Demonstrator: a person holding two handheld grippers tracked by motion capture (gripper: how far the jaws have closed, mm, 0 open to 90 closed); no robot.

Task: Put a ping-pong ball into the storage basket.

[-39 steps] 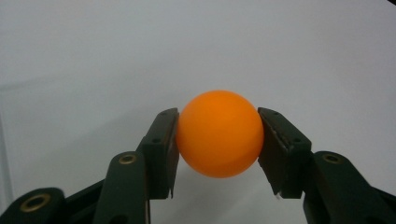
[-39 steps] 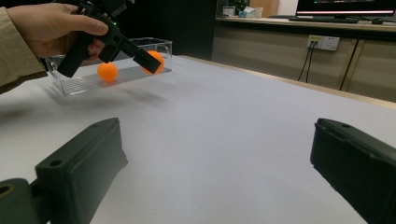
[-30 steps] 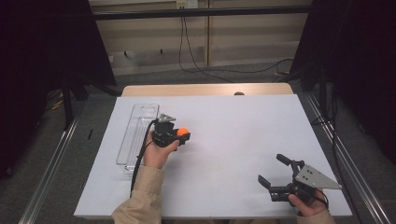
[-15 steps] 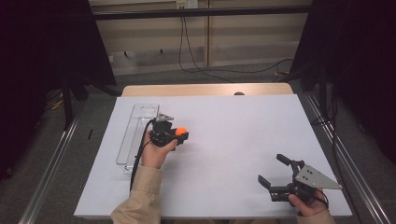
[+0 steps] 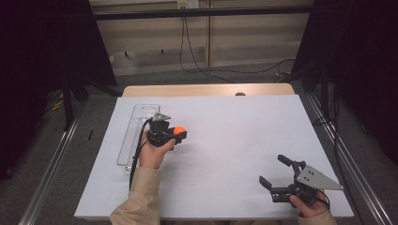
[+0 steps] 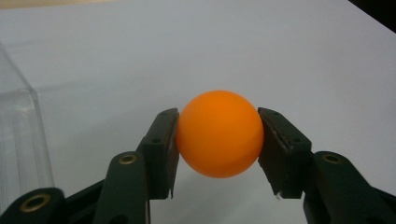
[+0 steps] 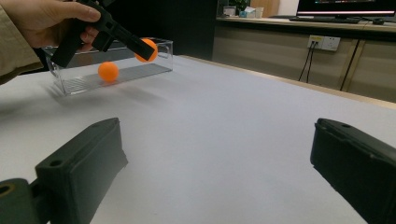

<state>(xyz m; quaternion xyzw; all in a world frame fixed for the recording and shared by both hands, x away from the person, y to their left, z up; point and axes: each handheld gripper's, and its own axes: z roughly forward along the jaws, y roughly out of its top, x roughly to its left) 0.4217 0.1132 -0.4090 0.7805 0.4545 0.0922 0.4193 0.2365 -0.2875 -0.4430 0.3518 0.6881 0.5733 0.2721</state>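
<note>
Left gripper view: my left gripper (image 6: 218, 135) fingers clamp the orange ball (image 6: 219, 133) above the counter (image 6: 261, 51). My right gripper (image 5: 280, 176) fingers stand wide apart, holding nothing.

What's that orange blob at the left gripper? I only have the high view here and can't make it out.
Observer: An orange ball, pinched between the left gripper's two pads in the left gripper view.
Operator: Is the clear tray beside it empty?
Observer: No. The right gripper view shows a second orange ball lying inside the clear tray.
Operator: And the right gripper, anything in it?
Observer: Nothing. In its own view the right gripper has its jaws wide apart with bare white table between them.
</note>
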